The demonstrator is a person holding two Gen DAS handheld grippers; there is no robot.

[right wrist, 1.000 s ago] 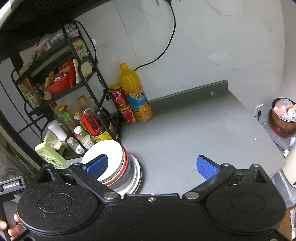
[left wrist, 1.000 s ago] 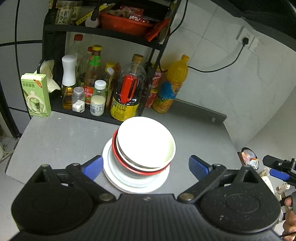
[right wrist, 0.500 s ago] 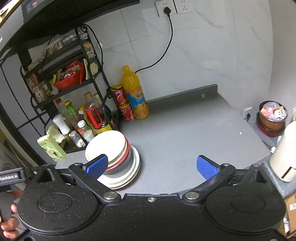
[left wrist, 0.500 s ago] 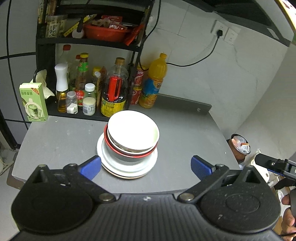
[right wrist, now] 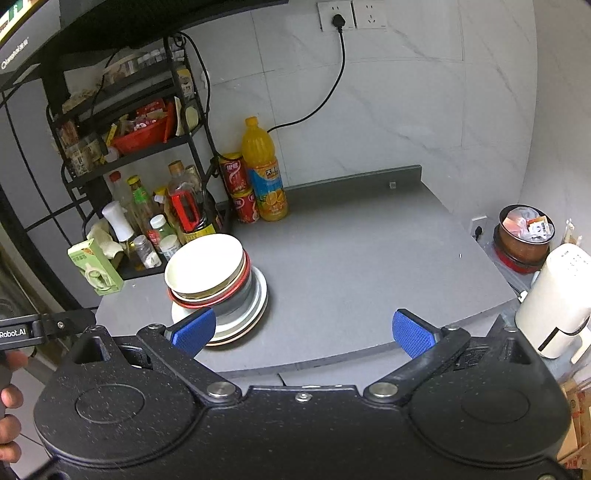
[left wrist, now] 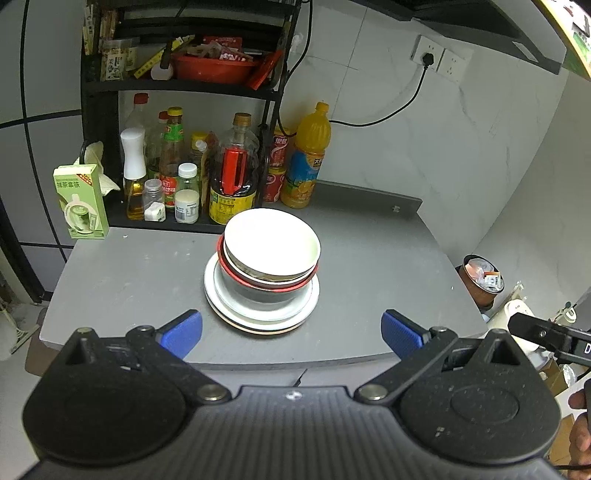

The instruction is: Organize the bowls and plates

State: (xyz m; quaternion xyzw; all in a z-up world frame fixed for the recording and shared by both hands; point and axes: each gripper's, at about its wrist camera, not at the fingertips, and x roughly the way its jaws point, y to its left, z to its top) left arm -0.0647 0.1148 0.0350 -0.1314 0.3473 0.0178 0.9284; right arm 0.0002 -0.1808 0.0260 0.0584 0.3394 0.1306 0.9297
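A grey counter (left wrist: 369, 266) below a bottle rack (left wrist: 107, 147) holds plates (left wrist: 258, 317) stacked under nested bowls (left wrist: 271, 247) at 12 o'clock of the left gripper (left wrist: 291, 328), 10 o'clock of the right gripper (right wrist: 303, 328), both wide and empty, apparently since sorting looks finished.

Both grippers pulled back from the stack of dishes

Over the last second the left gripper (left wrist: 291, 332) has drawn away from the stack of bowls and plates (left wrist: 264, 273), which a second ago sat between its blue fingers (left wrist: 181, 332) and now stands well beyond them, with the table (left wrist: 122, 280) front edge in view. The right gripper (right wrist: 303, 330) has likewise backed off and risen: the wall socket (right wrist: 334, 16) and a white appliance (right wrist: 554, 306) beside the table have come into its view.
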